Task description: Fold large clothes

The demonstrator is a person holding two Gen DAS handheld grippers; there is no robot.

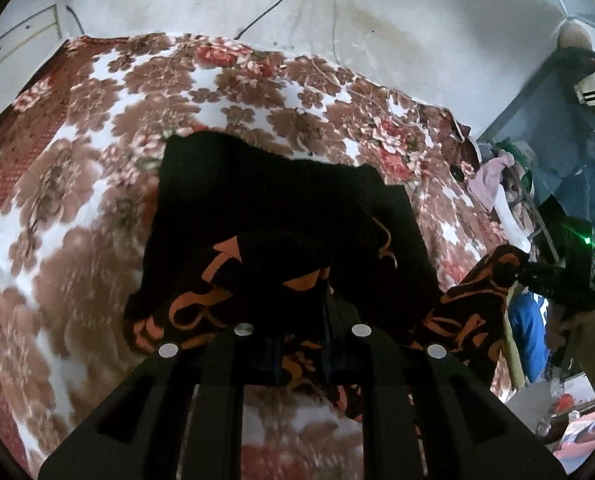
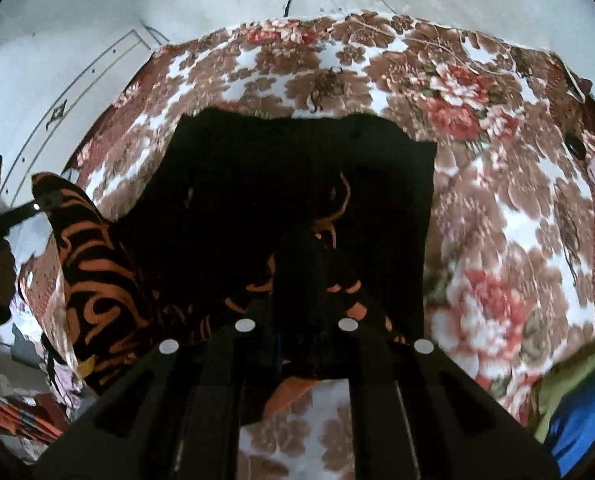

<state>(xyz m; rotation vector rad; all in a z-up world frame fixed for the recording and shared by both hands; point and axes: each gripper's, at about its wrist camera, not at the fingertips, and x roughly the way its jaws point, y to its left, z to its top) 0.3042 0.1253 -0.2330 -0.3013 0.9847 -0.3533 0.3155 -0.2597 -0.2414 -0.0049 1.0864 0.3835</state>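
Our chief worry was slippage: each claw pinched only a thin bite of the black and orange garment (image 1: pixel 281 216), and its weight could drag that edge free, dropping one side onto the bed (image 1: pixel 97 160) and skewing the fold. If the two hands parted unevenly, the raised edge would sag between them and crease crookedly. The bunched cloth near our fingers could also tuck under itself.

The left claw (image 1: pixel 301 312) was closed almost fully, its jaws clamped on a gathered fold of the garment. The right claw (image 2: pixel 297 316) was likewise nearly shut on the patterned edge. From the left wrist we saw the other claw off to the right, gripping its end of the cloth.

The garment lay partly on the floral blanket (image 2: pixel 497 240), its black far portion flat on the bed while the near patterned edge hung lifted between both claws.
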